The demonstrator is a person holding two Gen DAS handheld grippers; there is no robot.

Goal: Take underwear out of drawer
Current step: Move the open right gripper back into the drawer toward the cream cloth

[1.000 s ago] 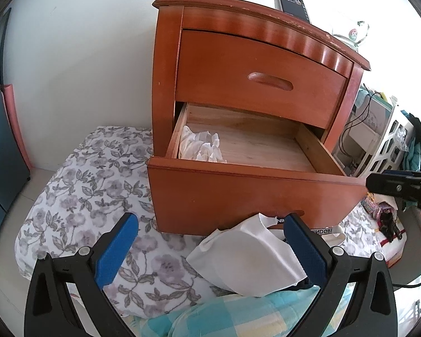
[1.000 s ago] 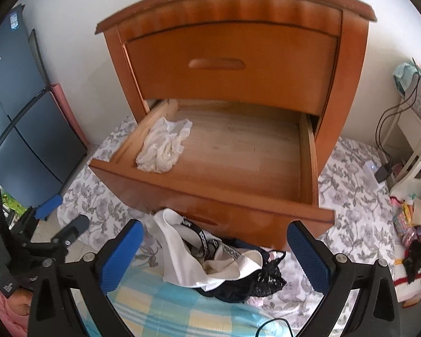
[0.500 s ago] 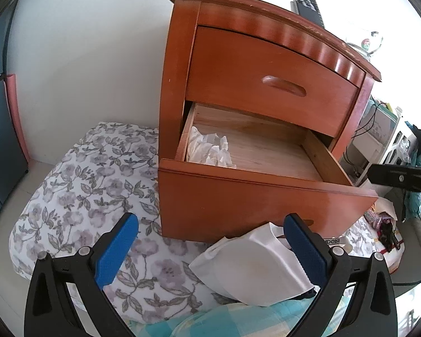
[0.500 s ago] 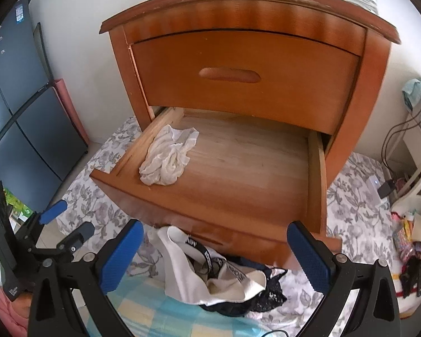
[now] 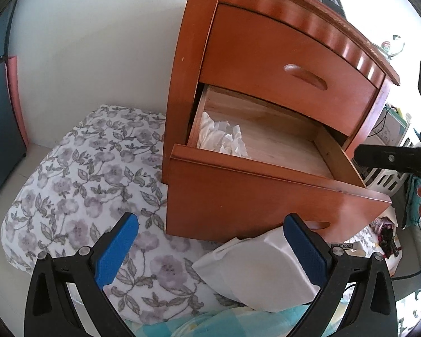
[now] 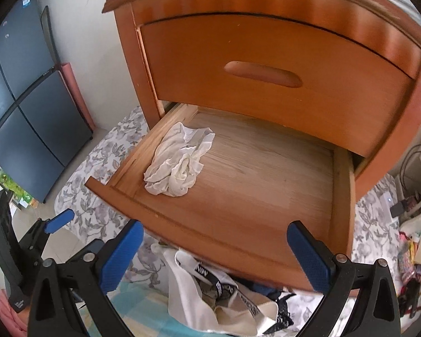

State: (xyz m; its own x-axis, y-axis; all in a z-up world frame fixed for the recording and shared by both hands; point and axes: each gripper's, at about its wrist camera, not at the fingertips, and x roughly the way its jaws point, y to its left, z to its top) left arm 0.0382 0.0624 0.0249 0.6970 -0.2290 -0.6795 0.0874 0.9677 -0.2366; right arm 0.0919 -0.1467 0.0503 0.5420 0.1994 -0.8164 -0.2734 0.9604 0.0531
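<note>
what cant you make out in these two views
- Upper drawer: shut, contents hidden in both views.
- Pile of underwear on the floor: right view, its near edge is cut off by the frame and the drawer front covers part of it.
- Nightstand top: left view, items at the frame edge too small to name.
- White underwear: left view, its lower part is behind the drawer front.

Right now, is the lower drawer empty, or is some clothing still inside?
Not empty. The lower drawer is pulled open and one crumpled white garment lies at its left side; the other boards are bare.
</note>
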